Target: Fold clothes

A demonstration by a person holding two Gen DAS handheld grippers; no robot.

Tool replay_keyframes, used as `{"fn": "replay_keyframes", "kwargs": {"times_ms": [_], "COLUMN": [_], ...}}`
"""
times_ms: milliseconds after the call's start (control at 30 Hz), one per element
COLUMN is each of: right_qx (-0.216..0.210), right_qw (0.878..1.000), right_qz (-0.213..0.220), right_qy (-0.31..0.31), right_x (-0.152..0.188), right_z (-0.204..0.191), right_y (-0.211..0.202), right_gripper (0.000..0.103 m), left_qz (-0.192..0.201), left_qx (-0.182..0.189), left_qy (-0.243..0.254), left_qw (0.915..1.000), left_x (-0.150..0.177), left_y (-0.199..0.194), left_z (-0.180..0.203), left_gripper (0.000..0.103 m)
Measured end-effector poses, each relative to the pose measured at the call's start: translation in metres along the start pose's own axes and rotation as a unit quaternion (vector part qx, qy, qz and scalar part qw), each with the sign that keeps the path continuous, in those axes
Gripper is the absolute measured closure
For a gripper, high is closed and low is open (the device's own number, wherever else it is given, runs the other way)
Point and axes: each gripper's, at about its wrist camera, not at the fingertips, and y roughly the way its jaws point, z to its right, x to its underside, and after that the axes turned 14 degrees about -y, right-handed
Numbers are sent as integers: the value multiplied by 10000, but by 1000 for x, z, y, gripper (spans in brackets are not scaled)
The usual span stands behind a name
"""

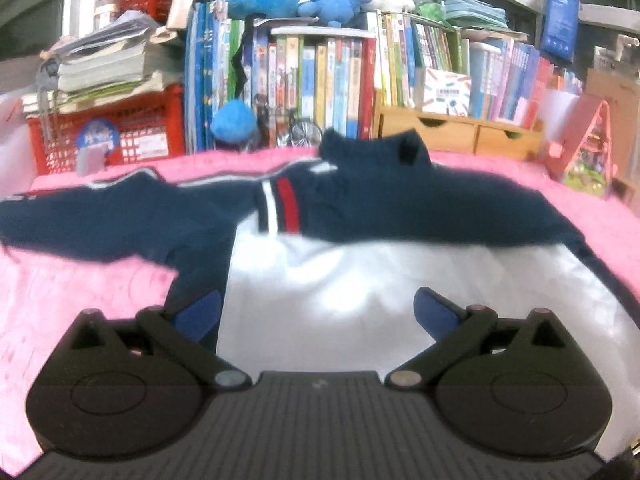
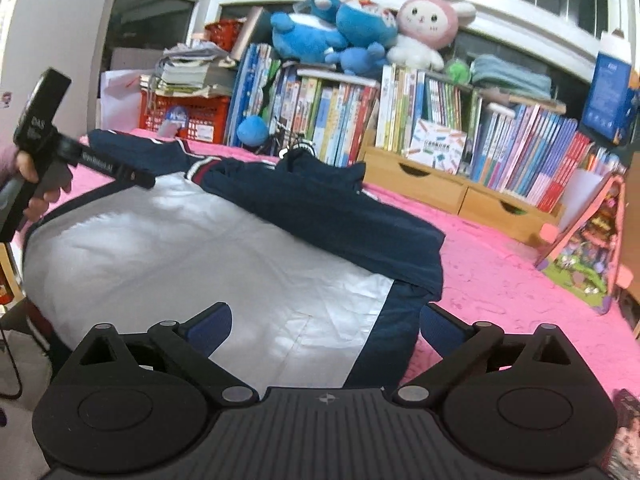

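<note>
Jacket (image 2: 208, 240) flat on pink cover (image 2: 500, 272) | both tools (image 1: 316, 316) (image 2: 326, 328) wide open, empty | red crate (image 1: 132, 128) under books

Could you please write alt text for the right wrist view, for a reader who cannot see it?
The open right gripper hangs over a navy-and-white jacket spread on a pink blanket, one navy sleeve folded across it. The left gripper is at far left; bookshelves stand behind.
</note>
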Motion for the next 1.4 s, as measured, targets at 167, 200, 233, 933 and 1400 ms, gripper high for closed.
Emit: {"fn": "replay_keyframes", "kwargs": {"times_ms": [167, 200, 233, 933, 1400], "right_qx": [165, 139, 111, -709, -685], "right_qw": [9996, 9995, 9994, 9942, 9954], "right_qz": [185, 240, 296, 784, 670], "right_qy": [-129, -122, -115, 208, -96], "right_x": [-2, -1, 0, 2, -87], "right_z": [-12, -15, -19, -101, -82], "right_y": [-34, -41, -47, -81, 86], "right_gripper": [0, 0, 0, 0, 0], "left_qz": [41, 66, 89, 183, 1042], "left_qx": [40, 53, 54, -701, -2151], "left_qy": [-106, -123, -125, -1300, -2669], "left_qw": [9999, 9999, 9999, 9889, 9336], "left_x": [18, 23, 28, 68, -67], "left_y": [-29, -38, -45, -104, -4], "left_z": [3, 5, 6, -23, -167], "left_gripper": [0, 0, 0, 0, 0]}}
